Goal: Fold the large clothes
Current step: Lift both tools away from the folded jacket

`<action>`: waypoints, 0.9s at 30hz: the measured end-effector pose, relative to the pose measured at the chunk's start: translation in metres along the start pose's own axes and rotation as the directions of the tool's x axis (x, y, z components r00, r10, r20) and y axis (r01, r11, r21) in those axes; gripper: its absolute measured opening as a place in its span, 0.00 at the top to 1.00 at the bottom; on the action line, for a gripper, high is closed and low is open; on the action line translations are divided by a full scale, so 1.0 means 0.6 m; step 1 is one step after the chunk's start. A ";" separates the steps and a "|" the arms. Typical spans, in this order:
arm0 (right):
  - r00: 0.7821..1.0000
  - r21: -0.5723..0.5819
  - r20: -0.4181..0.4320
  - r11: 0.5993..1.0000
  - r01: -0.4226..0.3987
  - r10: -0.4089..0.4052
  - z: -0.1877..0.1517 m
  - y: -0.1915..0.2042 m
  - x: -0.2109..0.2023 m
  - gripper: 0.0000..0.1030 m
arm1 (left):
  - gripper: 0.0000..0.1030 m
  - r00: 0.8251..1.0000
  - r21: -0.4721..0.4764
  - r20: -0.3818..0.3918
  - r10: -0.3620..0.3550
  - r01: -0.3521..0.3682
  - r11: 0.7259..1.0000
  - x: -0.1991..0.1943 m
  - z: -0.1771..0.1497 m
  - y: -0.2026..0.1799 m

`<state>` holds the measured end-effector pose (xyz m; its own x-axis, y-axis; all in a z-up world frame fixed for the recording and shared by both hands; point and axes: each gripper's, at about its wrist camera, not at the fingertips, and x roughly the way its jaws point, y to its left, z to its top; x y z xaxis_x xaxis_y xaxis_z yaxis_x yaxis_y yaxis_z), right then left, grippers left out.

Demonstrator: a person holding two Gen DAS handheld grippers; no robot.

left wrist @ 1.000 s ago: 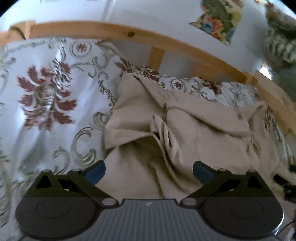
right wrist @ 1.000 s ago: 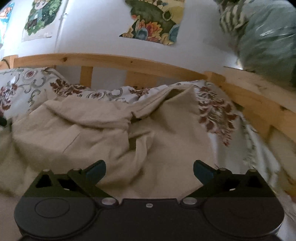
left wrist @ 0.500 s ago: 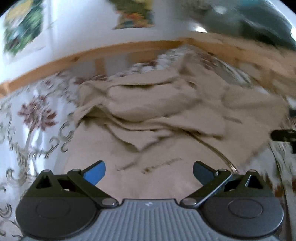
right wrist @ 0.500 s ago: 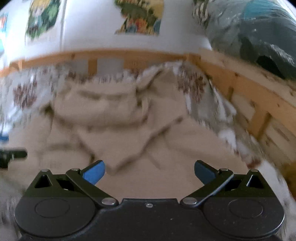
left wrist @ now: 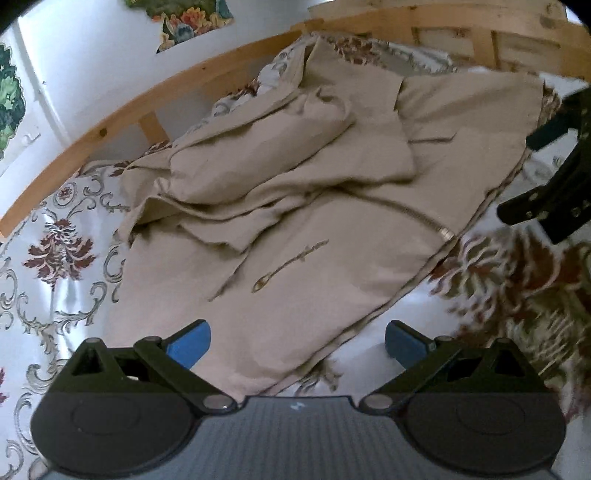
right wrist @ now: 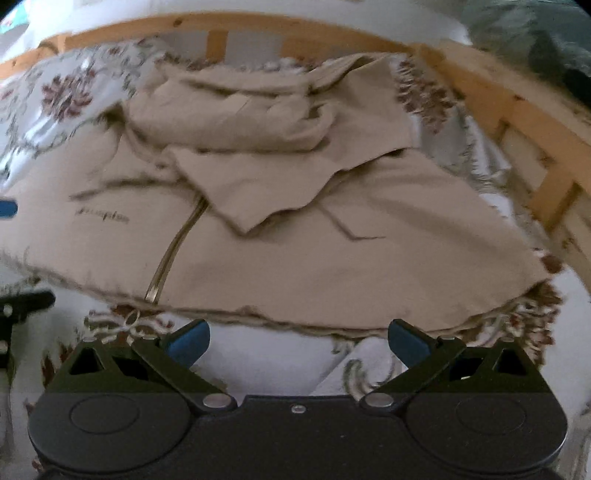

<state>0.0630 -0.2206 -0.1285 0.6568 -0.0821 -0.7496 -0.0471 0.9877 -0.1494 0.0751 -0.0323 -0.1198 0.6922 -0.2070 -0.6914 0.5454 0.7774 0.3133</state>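
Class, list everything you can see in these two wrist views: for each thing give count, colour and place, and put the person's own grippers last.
jacket: one, beige, spread rumpled on the bed, hem toward the cameras.
zip: one, metallic, running down the jacket's front to the hem.
bedspread: one, white with dark red flowers, under the jacket.
bed rail: one, light wood, behind the bed.
posters: two partly seen, green floral, on the white wall.
left gripper: one, black with blue pads, open over the hem.
right gripper: one, black with blue pads, open, just short of the hem.
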 end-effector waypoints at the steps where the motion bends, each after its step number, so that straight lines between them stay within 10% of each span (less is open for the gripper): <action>1: 1.000 -0.028 0.002 1.000 -0.011 0.011 0.000 0.005 0.000 0.01 | 0.01 1.000 0.000 -0.005 0.013 -0.013 1.000 0.002 -0.002 0.002; 15: 1.000 -0.195 -0.014 0.980 -0.027 0.025 -0.015 0.030 0.030 0.01 | 0.01 0.994 0.052 0.001 0.112 -0.112 0.992 0.021 -0.007 0.012; 27: 0.943 -0.057 0.330 0.997 0.059 -0.037 0.008 0.016 0.016 0.06 | 0.01 0.983 0.193 0.131 0.129 -0.153 0.969 0.002 -0.020 -0.039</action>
<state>0.0728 -0.2110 -0.1341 0.8697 -0.0703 -0.4885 -0.0506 0.9719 -0.2299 0.0574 -0.0436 -0.1355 0.8126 -0.1815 -0.5538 0.5143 0.6703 0.5350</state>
